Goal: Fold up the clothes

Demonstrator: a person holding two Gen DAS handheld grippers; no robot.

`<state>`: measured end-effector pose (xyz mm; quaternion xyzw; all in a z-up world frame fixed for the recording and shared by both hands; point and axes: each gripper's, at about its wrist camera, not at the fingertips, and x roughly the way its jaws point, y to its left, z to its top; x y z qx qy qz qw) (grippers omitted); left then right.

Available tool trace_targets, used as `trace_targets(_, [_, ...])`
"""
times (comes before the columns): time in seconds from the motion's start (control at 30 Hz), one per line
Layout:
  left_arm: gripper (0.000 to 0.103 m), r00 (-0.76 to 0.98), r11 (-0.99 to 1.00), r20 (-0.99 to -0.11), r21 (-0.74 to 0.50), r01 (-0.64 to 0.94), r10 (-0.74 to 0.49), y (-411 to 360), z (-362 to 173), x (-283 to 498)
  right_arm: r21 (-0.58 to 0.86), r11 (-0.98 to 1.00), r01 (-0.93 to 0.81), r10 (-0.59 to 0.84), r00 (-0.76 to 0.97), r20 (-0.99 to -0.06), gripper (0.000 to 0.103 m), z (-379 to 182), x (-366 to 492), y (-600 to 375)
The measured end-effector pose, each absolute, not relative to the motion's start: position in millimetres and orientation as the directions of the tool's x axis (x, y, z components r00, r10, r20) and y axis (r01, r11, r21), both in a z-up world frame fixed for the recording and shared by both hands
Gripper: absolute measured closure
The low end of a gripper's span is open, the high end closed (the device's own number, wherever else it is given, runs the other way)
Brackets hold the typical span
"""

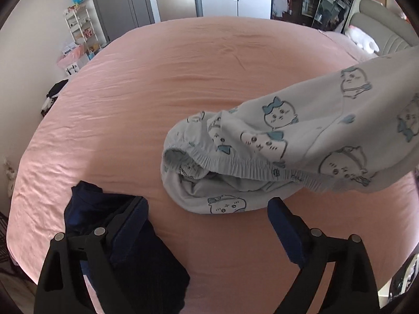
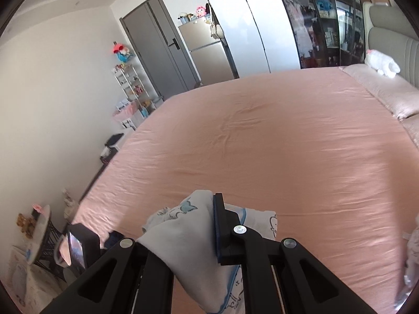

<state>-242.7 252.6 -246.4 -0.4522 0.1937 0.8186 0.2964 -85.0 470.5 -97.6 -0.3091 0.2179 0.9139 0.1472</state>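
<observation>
1. My left gripper (image 1: pixel 207 209) has its jaws spread wide and released, with nothing between the pads but bare pink bed (image 1: pixel 146 99) sheet. No earlier view is on hand, so I only report them as they stand.
2. The left finger of that gripper overlaps a dark navy garment (image 1: pixel 125 248) lying at about 7 o'clock in the left wrist view. Whether the finger actually presses on it or only passes in front I cannot tell.
3. The pale blue pyjama bottoms (image 1: pixel 288 144), printed with little cartoon animals, run from the centre of the left wrist view up towards 2 o'clock. The elastic waistband end sags onto the sheet just beyond the right finger, apart from it; the rest lifts off the bed and is cut off by the frame edge.
4. My right gripper (image 2: pixel 209 222) is clenched on that same pyjama fabric (image 2: pixel 183 240). The cloth bunches at 6 o'clock in the right wrist view and drapes down between the gripper's arms.
5. Only the right-hand finger (image 2: pixel 222 227) shows clearly; the other is buried under the fabric.
6. At 8 o'clock in the right wrist view a dark block with a small screen (image 2: pixel 77 248) sits partly behind the gripper's arm; I cannot make out what it is.
7. At 4 o'clock there, a pale blurred shape is cut by the rim and unreadable.
</observation>
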Motion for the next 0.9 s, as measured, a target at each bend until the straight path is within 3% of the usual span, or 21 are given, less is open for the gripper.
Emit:
trace_targets(0.27, [0.010,-0.385,-0.760,-0.848,-0.031,-0.649,0.364,249.7,-250.8,-239.3,0.228,-0.844,-0.486,0.190,-0.667,-0.720,0.097,-129.4,-37.0,487.5])
trace_targets(0.5, [0.010,-0.429,-0.740,-0.837,0.044,-0.671,0.339,258.0,-254.4,-250.1,0.192,-0.771,-0.607,0.258,-0.574,-0.777,0.097,-161.6,-5.4,528.8])
trace_targets(0.77, [0.010,-0.364,-0.745,-0.853,-0.041,-0.666,0.373,275.0,-273.8,-270.9,0.099,-0.699,-0.708,0.360,-0.469,-0.806,0.096,-173.3,5.5,569.4])
trace_targets(0.9, [0.010,-0.373,-0.727,-0.848,-0.021,-0.686,0.377,292.4,-281.6,-266.5,0.053,-0.699,-0.713,0.373,-0.427,-0.824,0.096,-182.9,2.4,570.8])
